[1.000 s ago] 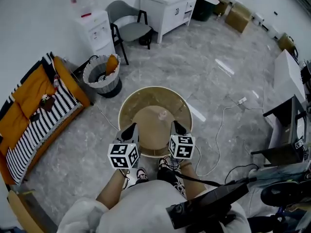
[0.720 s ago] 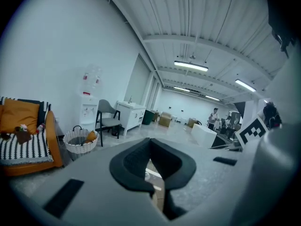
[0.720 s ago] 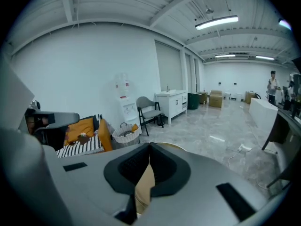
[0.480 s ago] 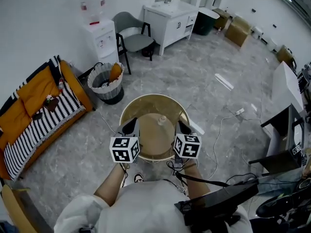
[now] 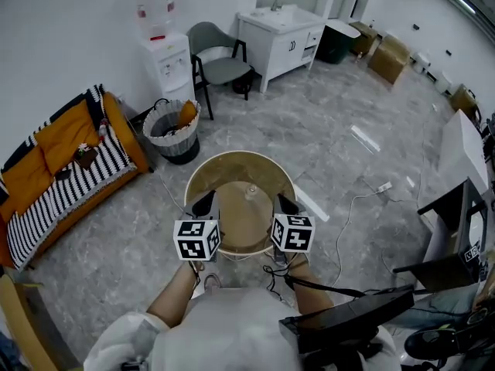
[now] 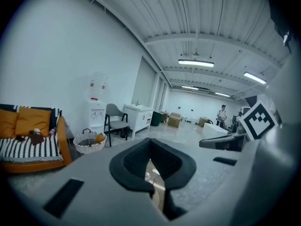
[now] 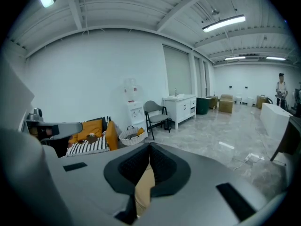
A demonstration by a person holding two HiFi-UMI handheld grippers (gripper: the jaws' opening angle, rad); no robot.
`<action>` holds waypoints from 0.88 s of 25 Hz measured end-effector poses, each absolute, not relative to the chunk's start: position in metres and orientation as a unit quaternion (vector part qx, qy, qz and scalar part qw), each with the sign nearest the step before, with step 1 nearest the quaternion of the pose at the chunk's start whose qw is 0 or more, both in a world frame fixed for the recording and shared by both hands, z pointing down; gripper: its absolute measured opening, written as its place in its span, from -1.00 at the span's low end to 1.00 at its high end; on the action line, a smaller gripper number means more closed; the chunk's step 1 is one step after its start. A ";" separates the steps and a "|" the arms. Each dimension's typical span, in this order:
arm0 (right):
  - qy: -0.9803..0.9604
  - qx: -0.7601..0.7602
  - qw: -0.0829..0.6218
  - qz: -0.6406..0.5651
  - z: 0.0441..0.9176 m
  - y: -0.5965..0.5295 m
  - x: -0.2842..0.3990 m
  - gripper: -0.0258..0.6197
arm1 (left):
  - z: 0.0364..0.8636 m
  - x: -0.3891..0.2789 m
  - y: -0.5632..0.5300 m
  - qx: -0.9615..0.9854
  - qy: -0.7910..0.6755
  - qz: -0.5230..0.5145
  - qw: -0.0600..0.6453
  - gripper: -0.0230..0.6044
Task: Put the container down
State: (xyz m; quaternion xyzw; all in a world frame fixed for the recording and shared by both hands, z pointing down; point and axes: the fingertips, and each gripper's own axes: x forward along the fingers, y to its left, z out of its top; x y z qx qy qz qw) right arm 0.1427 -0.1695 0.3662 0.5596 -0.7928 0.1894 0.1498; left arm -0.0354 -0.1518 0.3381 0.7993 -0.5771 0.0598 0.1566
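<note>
The round tan container [image 5: 232,165] hangs, apparently clear of the floor [image 5: 348,168], with the left tool [image 5: 205,204] and right tool [image 5: 280,203] each pinching its near rim, so setting it down remains.

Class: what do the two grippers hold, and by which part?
The left gripper and right gripper each clamp the round tan container by its near rim, one on each side.

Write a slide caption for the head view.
Left gripper and right gripper clamp the near rim of a round tan container.
</note>
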 end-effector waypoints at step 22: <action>-0.806 0.552 0.161 0.141 0.357 -0.189 0.145 -0.85 | 0.338 -0.027 -0.170 0.789 -0.592 0.071 0.151 -0.90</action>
